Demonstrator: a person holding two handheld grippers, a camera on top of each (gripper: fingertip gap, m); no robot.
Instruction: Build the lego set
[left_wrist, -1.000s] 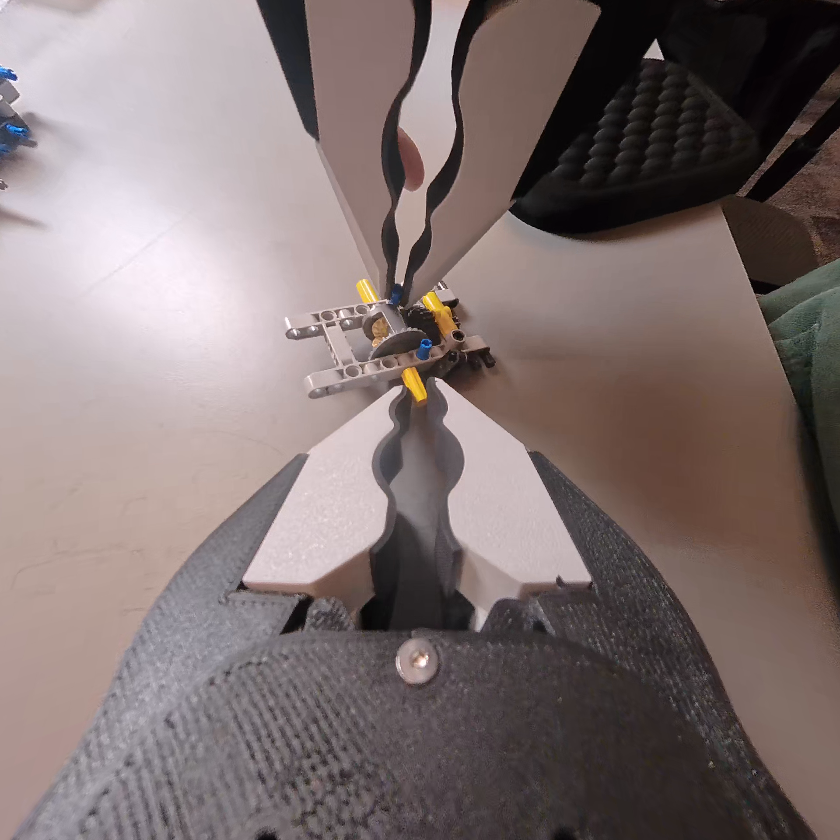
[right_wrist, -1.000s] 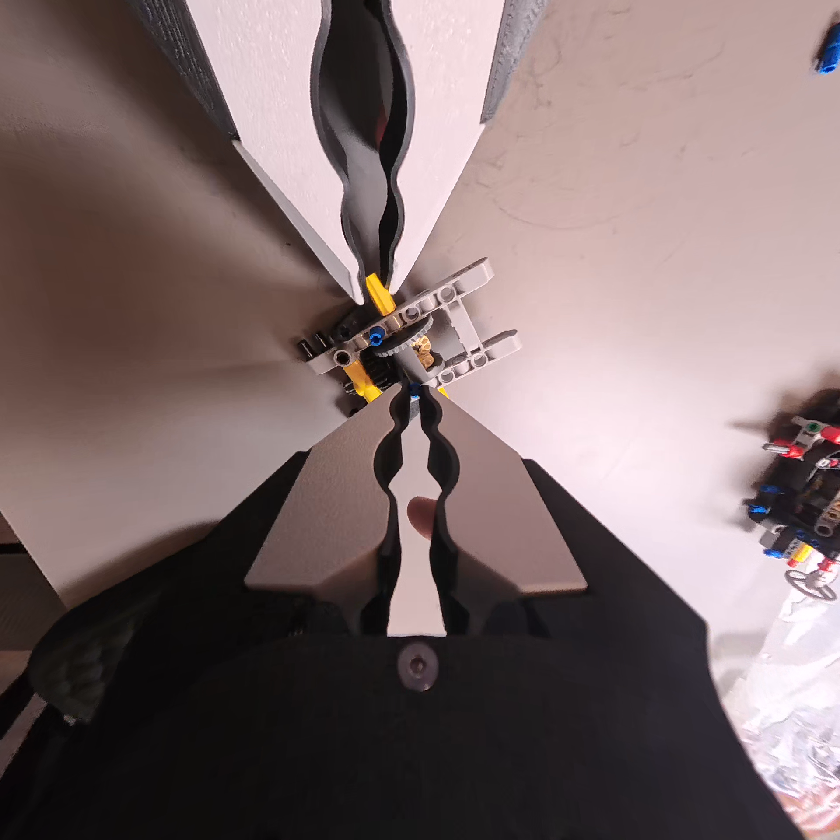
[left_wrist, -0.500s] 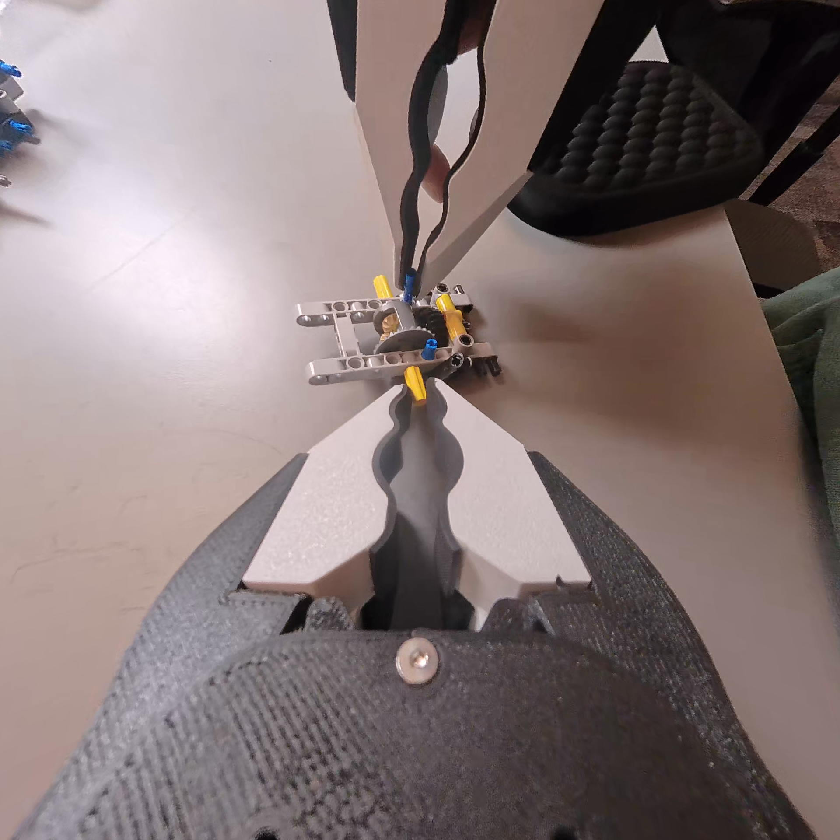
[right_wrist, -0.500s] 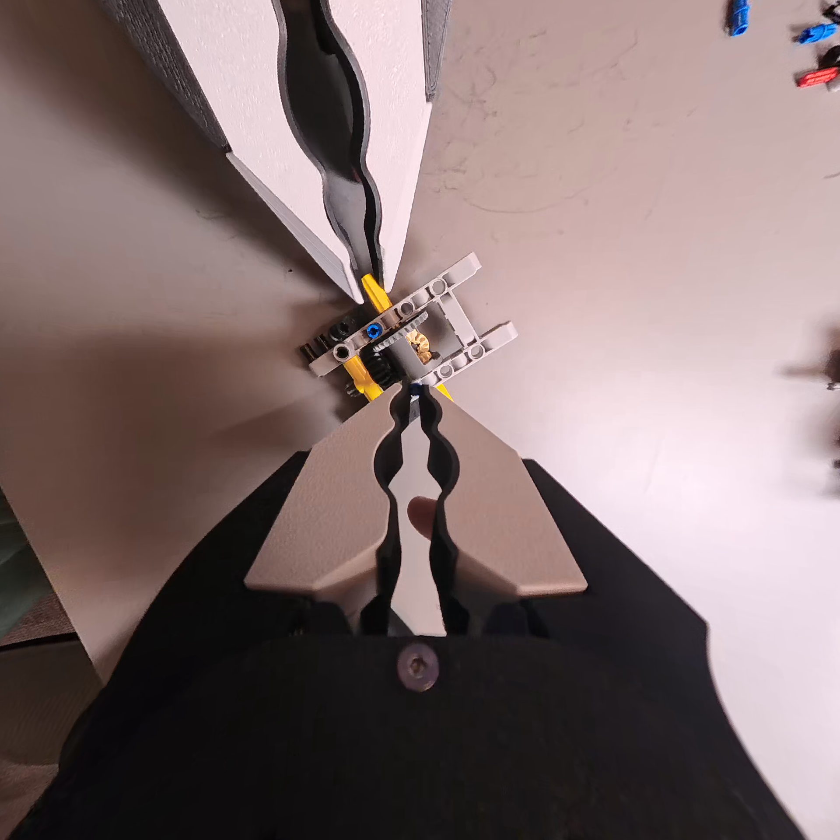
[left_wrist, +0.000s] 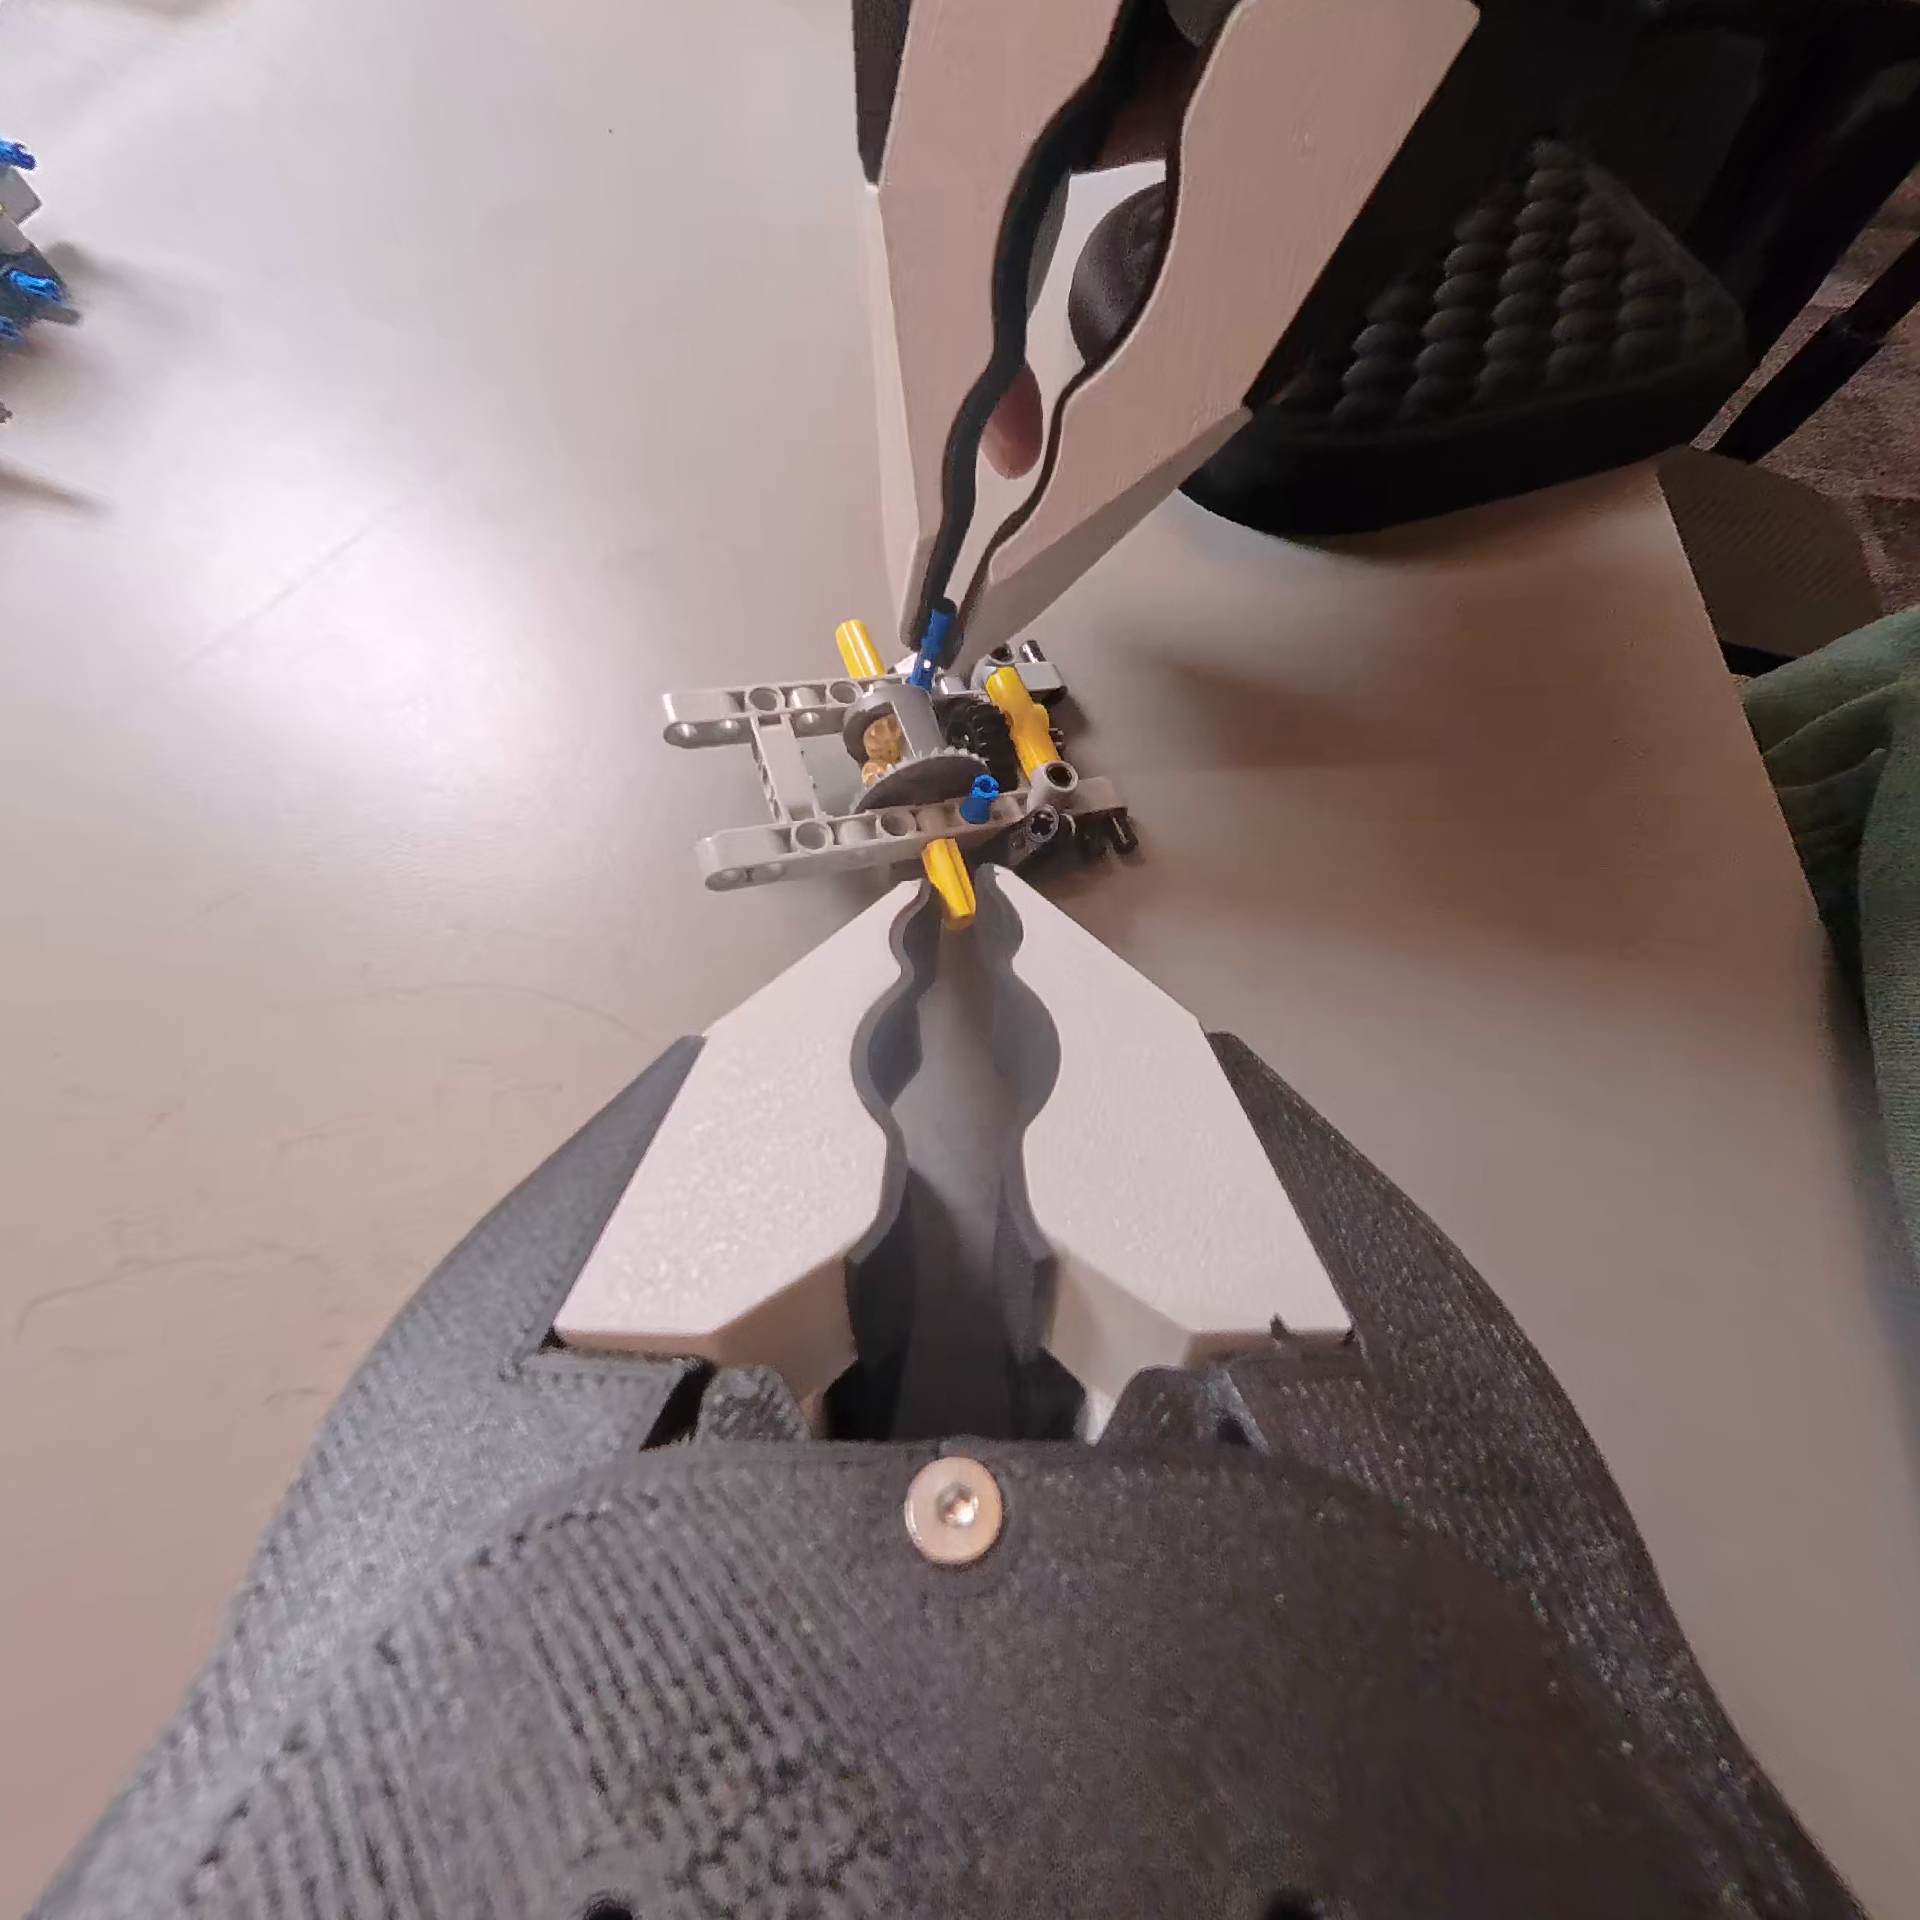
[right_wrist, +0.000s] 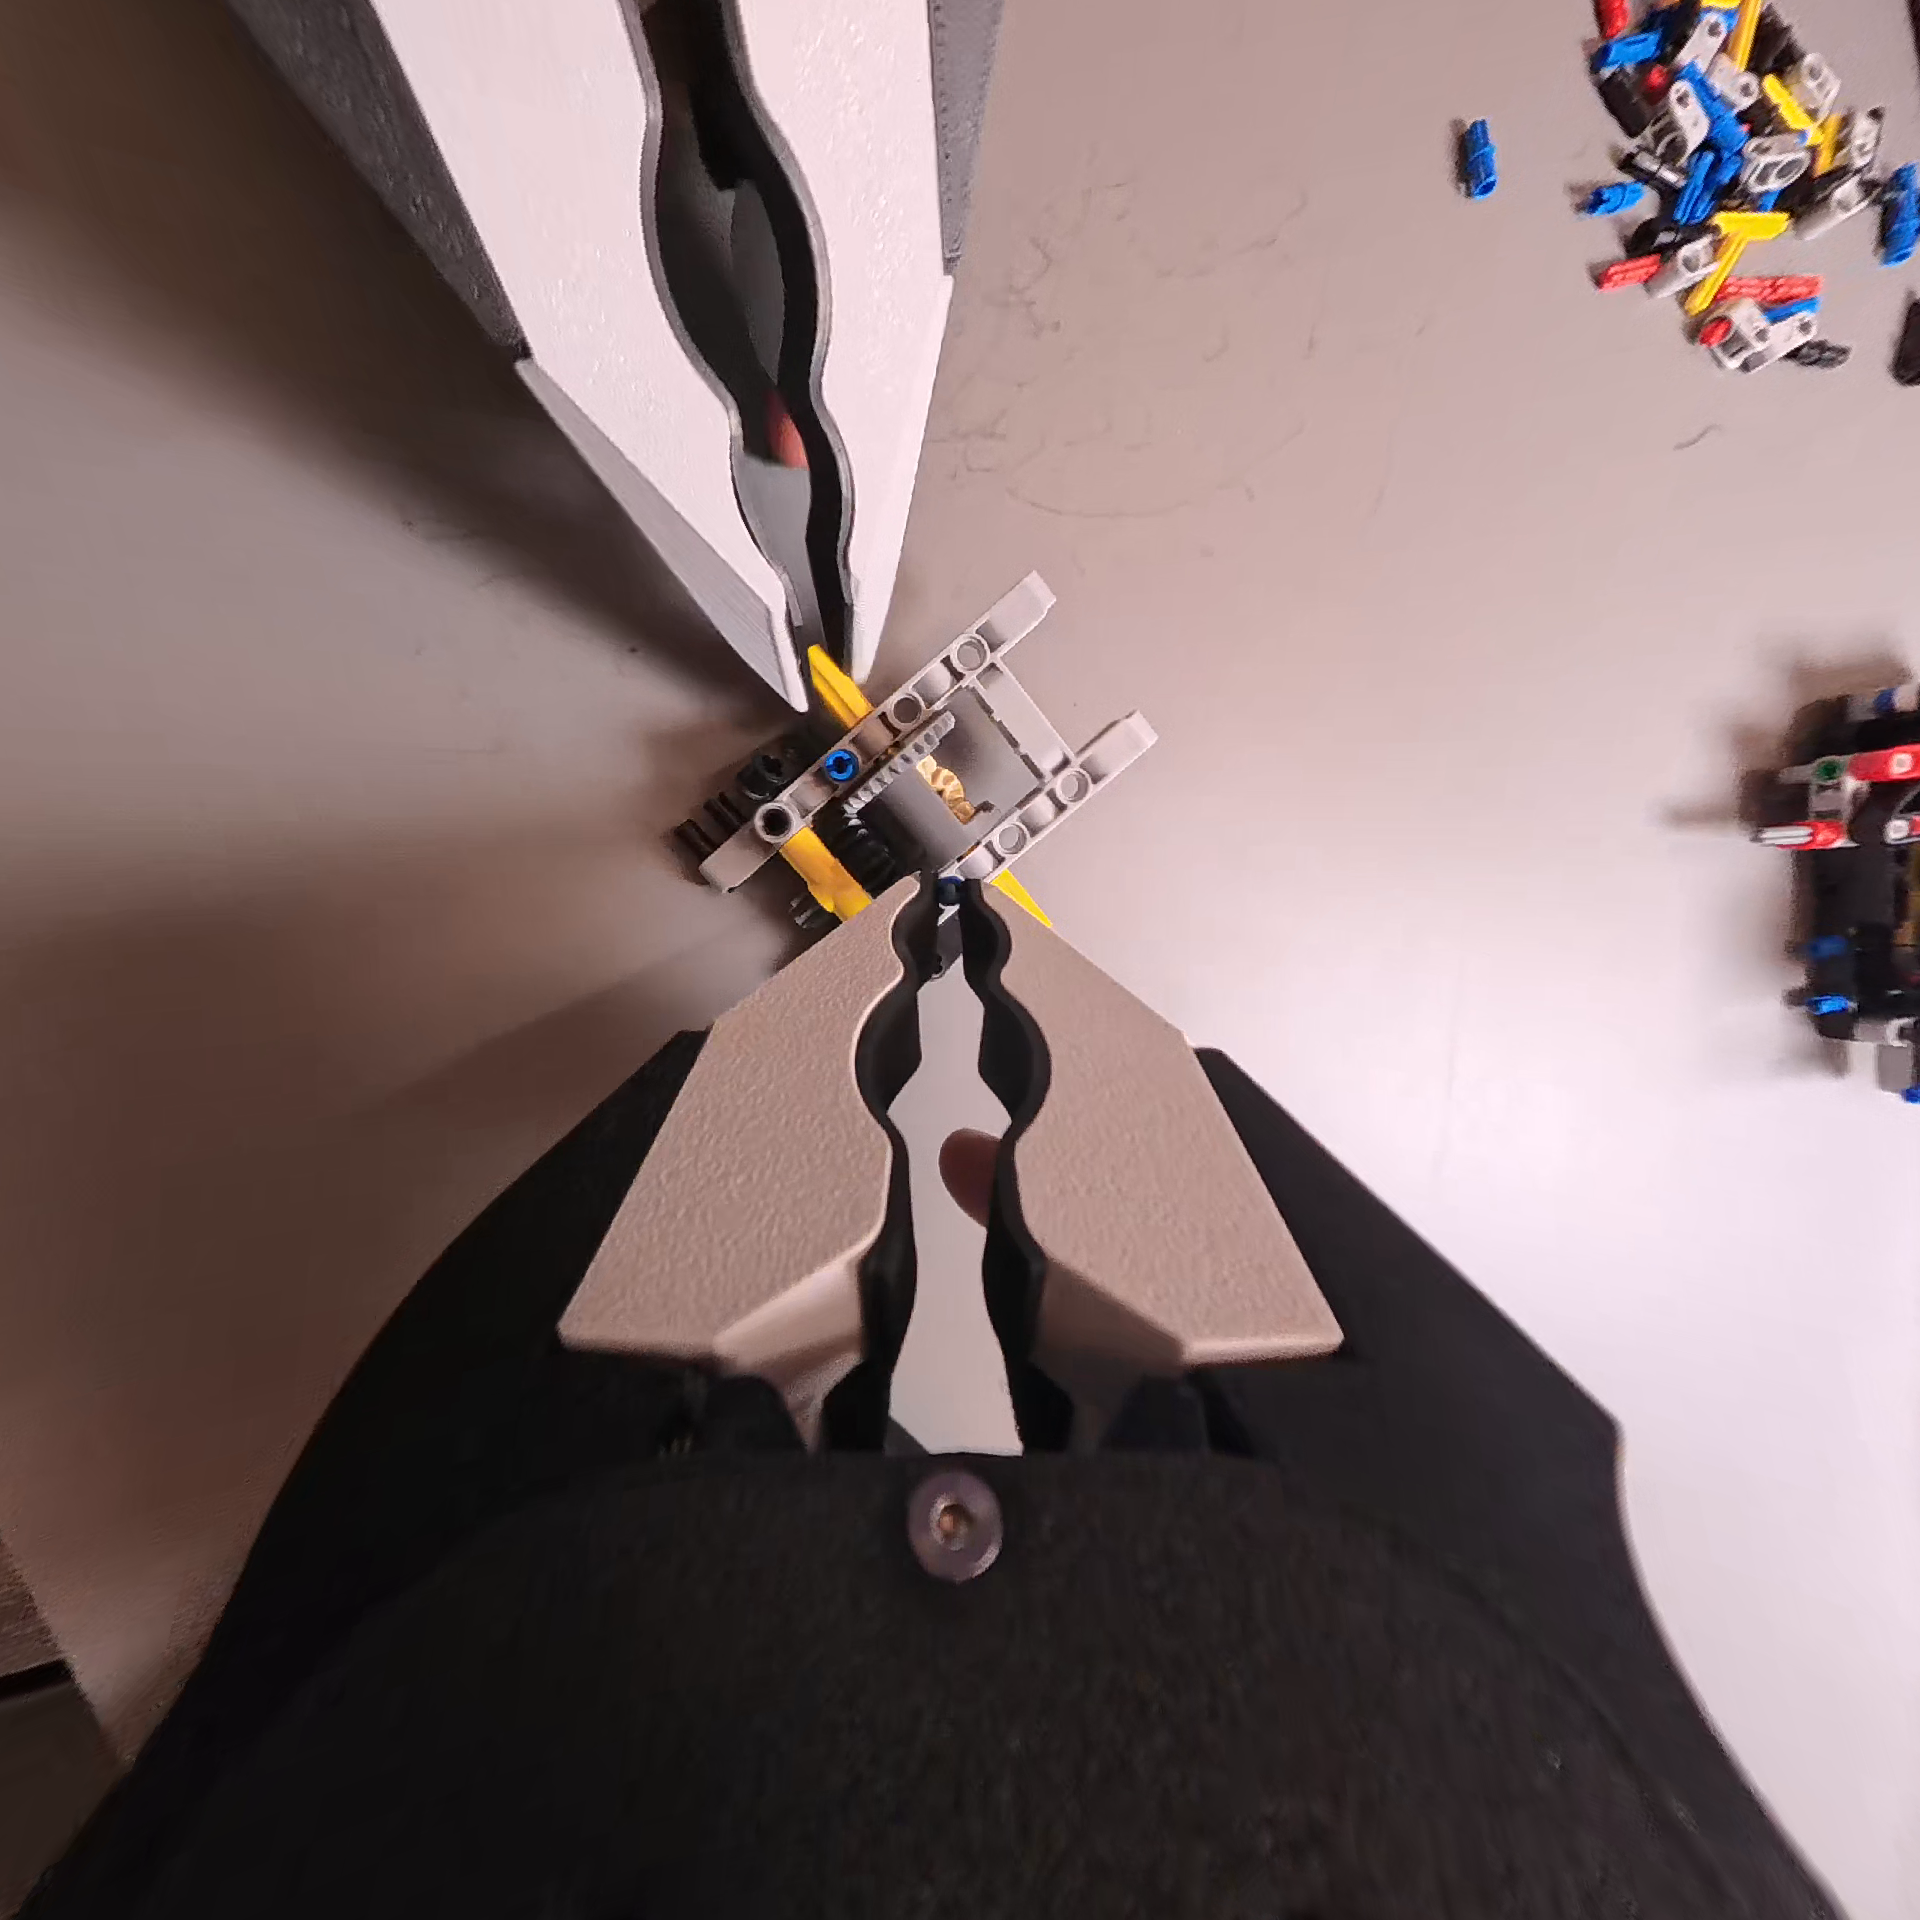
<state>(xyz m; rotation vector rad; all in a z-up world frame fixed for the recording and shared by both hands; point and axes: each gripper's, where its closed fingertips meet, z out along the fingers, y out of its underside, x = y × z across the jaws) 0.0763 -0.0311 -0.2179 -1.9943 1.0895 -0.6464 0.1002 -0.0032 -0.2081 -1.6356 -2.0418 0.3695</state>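
We're over a pale beige worktop (left_wrist: 364, 520), w/ a black chair seat (left_wrist: 1538, 312) just past its far edge in the left wrist view and a bit of green cloth (left_wrist: 1860, 790) at the right margin.

Next in size, the two tools. Our left gripper (left_wrist: 954, 902) comes in from the near side, jaws narrowed onto the end of a yellow axle (left_wrist: 948, 871) that sticks out of the build; its tips meet the axle, so it's pinched there. Our right gripper (right_wrist: 943, 902) faces it from the opposite side, jaws drawn close on a small blue pin (left_wrist: 935, 634), which stands tilted, lower end at the frame's far beam. A fingertip shows through the gap behind those jaws.

On the worktop's right side in the right wrist view sits a black sub-assembly (right_wrist: 1849, 894) w/ red and blue bits, blurred, well apart from the grippers. Beyond it, in the top right corner, is a loose parts pile (right_wrist: 1745, 177), mixed blue, yellow, red, grey and black.

The task's thing, a grey lego frame (left_wrist: 821, 769), lies flat on the worktop between the two grippers, approx. mid-view. It's two holed beams joined by a cross piece, w/ a grey gear housing (left_wrist: 914, 748) in the middle, tan gears inside, black gears (left_wrist: 977, 732) beside it, and a second yellow axle (left_wrist: 1016, 717) lying across near the black end. A second blue pin (left_wrist: 977, 800) stands in the near beam. Black connectors (left_wrist: 1081, 831) poke out of the frame's right end.
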